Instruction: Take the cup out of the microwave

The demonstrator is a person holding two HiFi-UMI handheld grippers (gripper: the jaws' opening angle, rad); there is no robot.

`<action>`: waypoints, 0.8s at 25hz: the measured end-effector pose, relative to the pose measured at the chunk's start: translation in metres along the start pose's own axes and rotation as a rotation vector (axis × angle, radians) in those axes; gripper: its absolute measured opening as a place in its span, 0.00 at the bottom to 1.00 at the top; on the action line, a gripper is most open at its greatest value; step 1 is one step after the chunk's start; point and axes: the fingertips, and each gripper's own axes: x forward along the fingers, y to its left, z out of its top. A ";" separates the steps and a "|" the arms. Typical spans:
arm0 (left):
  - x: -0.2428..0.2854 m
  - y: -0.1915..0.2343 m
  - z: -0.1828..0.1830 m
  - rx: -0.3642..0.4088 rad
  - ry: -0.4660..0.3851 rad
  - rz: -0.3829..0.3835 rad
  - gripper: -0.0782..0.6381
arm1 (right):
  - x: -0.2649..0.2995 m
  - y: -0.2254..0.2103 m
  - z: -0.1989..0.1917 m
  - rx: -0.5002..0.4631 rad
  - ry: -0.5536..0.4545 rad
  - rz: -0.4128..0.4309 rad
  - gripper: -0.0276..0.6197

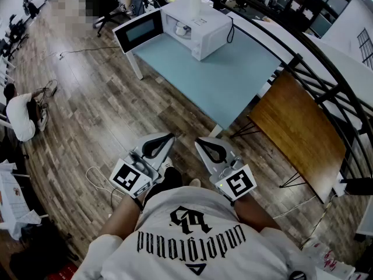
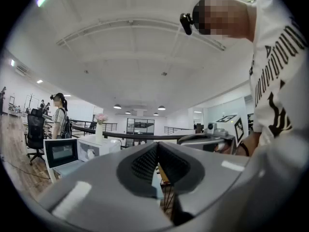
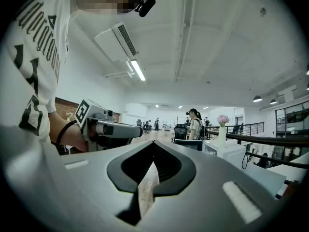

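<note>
A white microwave (image 1: 195, 25) stands at the far end of a light blue table (image 1: 227, 80), its door (image 1: 140, 31) swung open to the left. Inside it sits a white cup (image 1: 181, 31). Both grippers are held level near the person's chest, well short of the table. The left gripper (image 1: 169, 137) and the right gripper (image 1: 199, 140) are shut with nothing between their jaws. In the left gripper view the microwave (image 2: 99, 146) and the cup (image 2: 90, 153) are small at the left, beyond the closed jaw tips (image 2: 157, 144). The right gripper view has the microwave (image 3: 224, 153) at the right.
A vase of pink flowers (image 1: 194, 2) stands on the microwave. A brown wooden table (image 1: 297, 127) is at the right, beside a black railing (image 1: 326, 69). One person sits on the wooden floor at the left (image 1: 23, 115) and another stands behind the table (image 2: 60, 120).
</note>
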 end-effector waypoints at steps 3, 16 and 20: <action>0.000 0.008 -0.002 -0.002 -0.001 0.004 0.18 | 0.006 -0.002 -0.003 0.000 0.001 -0.001 0.05; -0.008 0.062 -0.010 -0.026 -0.002 0.037 0.18 | 0.059 -0.012 0.001 0.021 -0.026 0.046 0.05; -0.008 0.107 -0.016 -0.026 -0.010 0.053 0.18 | 0.103 -0.024 -0.005 0.007 -0.007 0.069 0.05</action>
